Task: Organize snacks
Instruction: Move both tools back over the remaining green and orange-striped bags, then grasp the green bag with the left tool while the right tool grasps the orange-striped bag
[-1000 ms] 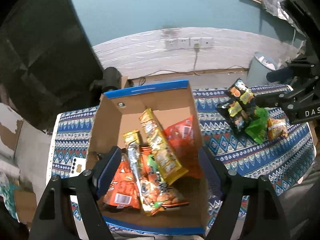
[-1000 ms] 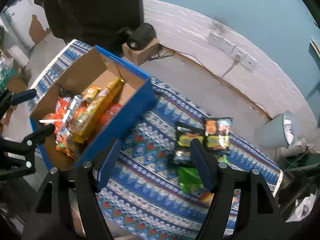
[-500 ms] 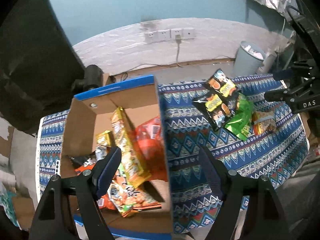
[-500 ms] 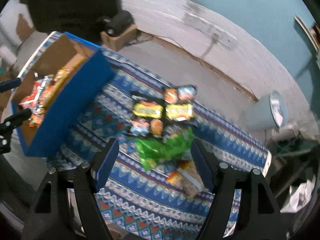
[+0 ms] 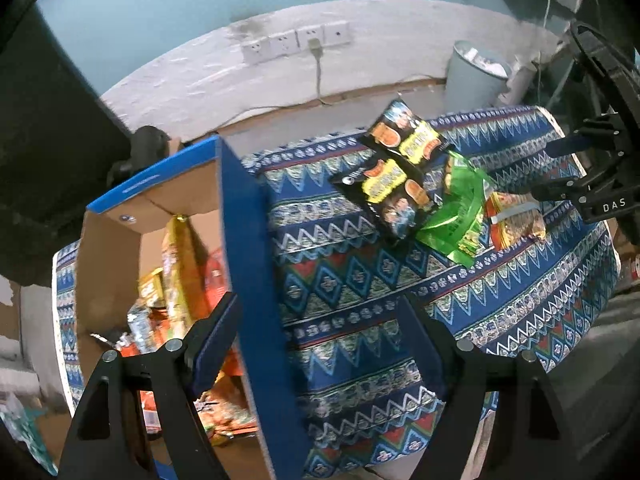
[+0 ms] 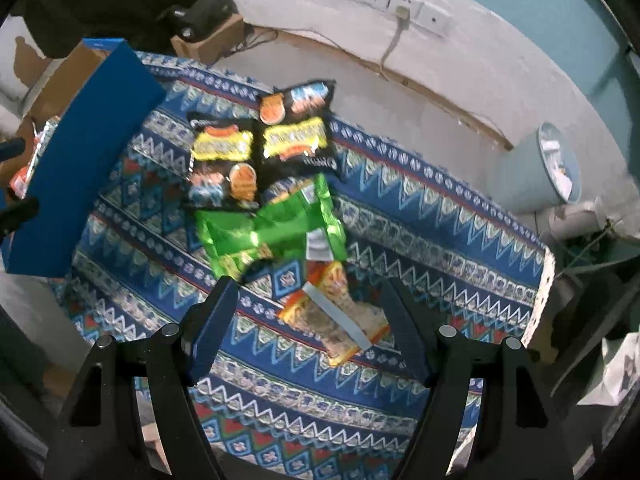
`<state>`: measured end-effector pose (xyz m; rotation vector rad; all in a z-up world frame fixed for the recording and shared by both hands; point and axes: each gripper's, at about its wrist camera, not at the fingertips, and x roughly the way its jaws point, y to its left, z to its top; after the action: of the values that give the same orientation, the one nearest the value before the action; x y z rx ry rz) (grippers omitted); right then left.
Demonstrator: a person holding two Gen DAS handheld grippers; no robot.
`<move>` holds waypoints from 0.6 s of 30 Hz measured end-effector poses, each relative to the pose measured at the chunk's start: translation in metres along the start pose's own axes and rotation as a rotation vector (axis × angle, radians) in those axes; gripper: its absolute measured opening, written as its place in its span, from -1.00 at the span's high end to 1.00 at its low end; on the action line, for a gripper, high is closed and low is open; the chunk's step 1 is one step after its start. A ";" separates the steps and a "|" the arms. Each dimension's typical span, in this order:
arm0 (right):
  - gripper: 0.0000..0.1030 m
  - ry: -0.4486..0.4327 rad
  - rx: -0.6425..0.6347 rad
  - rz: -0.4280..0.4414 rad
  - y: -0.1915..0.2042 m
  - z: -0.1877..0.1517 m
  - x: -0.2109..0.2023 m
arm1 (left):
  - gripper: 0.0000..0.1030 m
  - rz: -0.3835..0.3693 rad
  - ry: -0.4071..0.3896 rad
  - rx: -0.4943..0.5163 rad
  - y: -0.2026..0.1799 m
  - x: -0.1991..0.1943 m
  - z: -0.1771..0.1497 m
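An open cardboard box (image 5: 256, 240) with blue outer walls stands at the left of the patterned cloth (image 5: 352, 280), and several snack packets lie inside it. Loose on the cloth lie two black packets (image 6: 224, 160), a green packet (image 6: 272, 232) and an orange packet (image 6: 336, 312). My left gripper (image 5: 320, 340) hangs open above the box's right wall and holds nothing. My right gripper (image 6: 308, 324) is open above the orange packet, which shows between its fingers with no pad touching it. The right gripper (image 5: 580, 188) also appears in the left wrist view, beside the loose packets.
A pale blue bin (image 6: 556, 168) stands on the floor beyond the table's far right corner. Wall sockets (image 5: 296, 42) with a cable are behind. A small carton with a black device (image 6: 204, 20) sits behind the box. The cloth's right edge (image 6: 548, 276) drops off.
My left gripper has shifted right from over the box's inside to over its right wall. My right gripper has moved right and down, from the box side to over the orange packet.
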<state>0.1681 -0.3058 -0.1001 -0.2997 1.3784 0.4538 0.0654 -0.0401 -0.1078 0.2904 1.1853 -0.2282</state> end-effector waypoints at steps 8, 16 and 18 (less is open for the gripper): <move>-0.46 0.061 -0.040 0.042 -0.016 -0.011 0.040 | -0.57 0.011 0.069 0.049 -0.025 0.035 0.009; -0.46 0.082 -0.116 0.070 -0.020 -0.020 0.068 | -0.57 0.022 0.129 0.070 -0.032 0.066 0.012; -0.46 0.096 -0.129 0.084 -0.020 -0.024 0.074 | -0.57 0.014 0.143 0.068 -0.032 0.073 0.013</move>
<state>0.1663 -0.3240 -0.1780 -0.3740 1.4624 0.6064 0.0926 -0.0767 -0.1749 0.3790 1.3181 -0.2387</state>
